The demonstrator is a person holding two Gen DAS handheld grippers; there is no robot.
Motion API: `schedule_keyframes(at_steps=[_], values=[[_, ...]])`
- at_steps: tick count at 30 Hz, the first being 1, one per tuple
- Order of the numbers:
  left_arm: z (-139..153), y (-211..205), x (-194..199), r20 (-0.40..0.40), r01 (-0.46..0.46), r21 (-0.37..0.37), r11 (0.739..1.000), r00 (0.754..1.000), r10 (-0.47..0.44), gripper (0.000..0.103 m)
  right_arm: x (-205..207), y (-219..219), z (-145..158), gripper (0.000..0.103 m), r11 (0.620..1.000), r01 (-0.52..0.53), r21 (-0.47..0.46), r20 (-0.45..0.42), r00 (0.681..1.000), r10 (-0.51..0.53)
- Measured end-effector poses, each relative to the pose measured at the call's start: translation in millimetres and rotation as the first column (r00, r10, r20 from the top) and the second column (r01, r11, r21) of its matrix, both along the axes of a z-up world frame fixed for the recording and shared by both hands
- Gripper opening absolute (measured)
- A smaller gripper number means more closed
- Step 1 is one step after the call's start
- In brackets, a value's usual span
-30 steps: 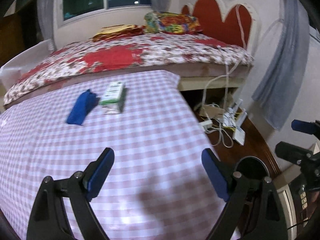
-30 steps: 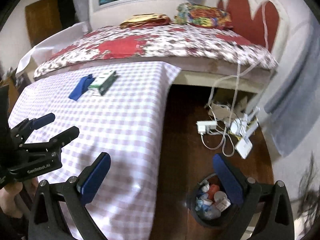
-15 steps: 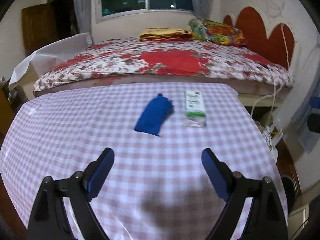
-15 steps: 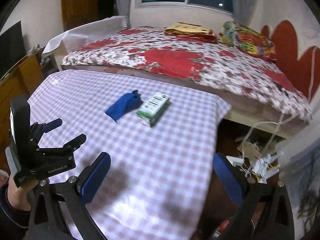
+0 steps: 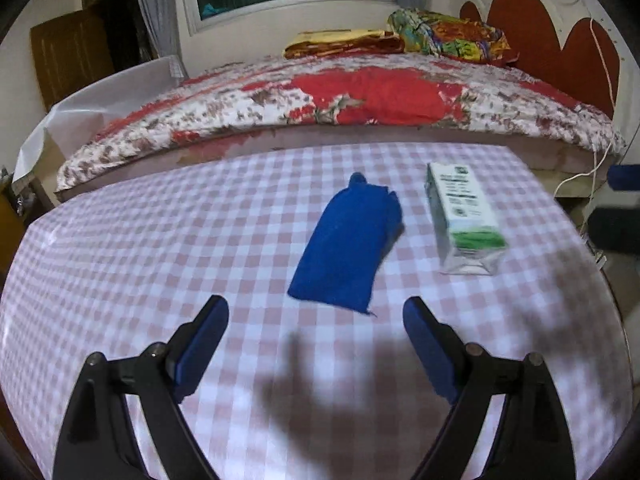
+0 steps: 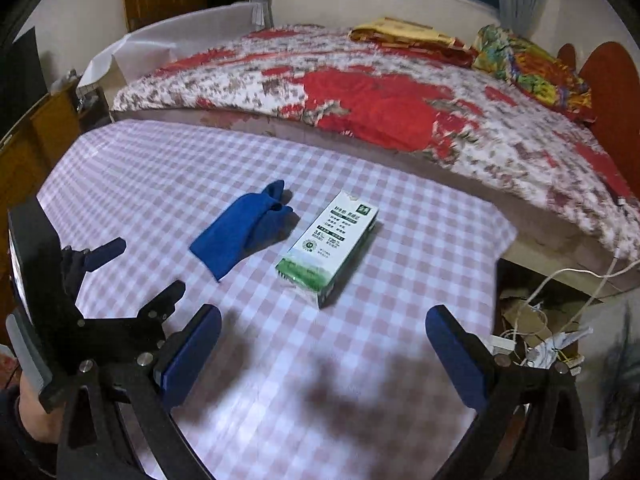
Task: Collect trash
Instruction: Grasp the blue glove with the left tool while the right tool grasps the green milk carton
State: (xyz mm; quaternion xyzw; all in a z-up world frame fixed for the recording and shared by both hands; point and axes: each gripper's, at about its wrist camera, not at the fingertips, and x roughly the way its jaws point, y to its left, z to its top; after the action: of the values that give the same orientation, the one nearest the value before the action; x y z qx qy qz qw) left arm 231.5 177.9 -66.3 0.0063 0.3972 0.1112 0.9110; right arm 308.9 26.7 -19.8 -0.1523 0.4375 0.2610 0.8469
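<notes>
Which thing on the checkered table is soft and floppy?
The blue cloth, crumpled and flat. The green-and-white carton beside it is a stiff box with printed sides.

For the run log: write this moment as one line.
left claw: open, empty | right claw: open, empty | blue cloth, milk carton: on table, untouched

Counter (image 5: 160,240) in front of the bed (image 5: 360,92)
On the counter, a folded cloth (image 5: 348,248) lies just left of a carton (image 5: 460,216); pillow (image 5: 448,36) at the bed's far end.
</notes>
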Motion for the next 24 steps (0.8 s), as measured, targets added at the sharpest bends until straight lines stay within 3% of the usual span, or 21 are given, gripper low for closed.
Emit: schedule_keyframes(at_steps=[8,16,18,24], values=[[-22.6,22.0,27.9,-0.025,-0.007,-0.067,0.998,1.0,0.005,0.075,42.5,20.4,-49.5,0.102,0.999,0.015,0.028,-0.069,0.998,-0.013],[-29.3,42.0,32.5,-0.009,-0.044,-0.118,0.992,0.999,0.044,0.075,73.8,47.8,-86.3,0.099,1.0,0.031,-0.003,-0.106,0.994,-0.031],[-29.7,41.1,36.2,-0.009,-0.039,-0.128,0.991,0.999,0.039,0.075,79.5,40.6,-91.6,0.089,0.999,0.047,-0.013,-0.12,0.992,-0.048],[-29.0,27.3,50.2,0.005,0.007,-0.147,0.989,1.0,-0.006,0.075,97.7,5.4,-90.6,0.089,0.993,0.121,-0.02,-0.103,0.987,-0.122]])
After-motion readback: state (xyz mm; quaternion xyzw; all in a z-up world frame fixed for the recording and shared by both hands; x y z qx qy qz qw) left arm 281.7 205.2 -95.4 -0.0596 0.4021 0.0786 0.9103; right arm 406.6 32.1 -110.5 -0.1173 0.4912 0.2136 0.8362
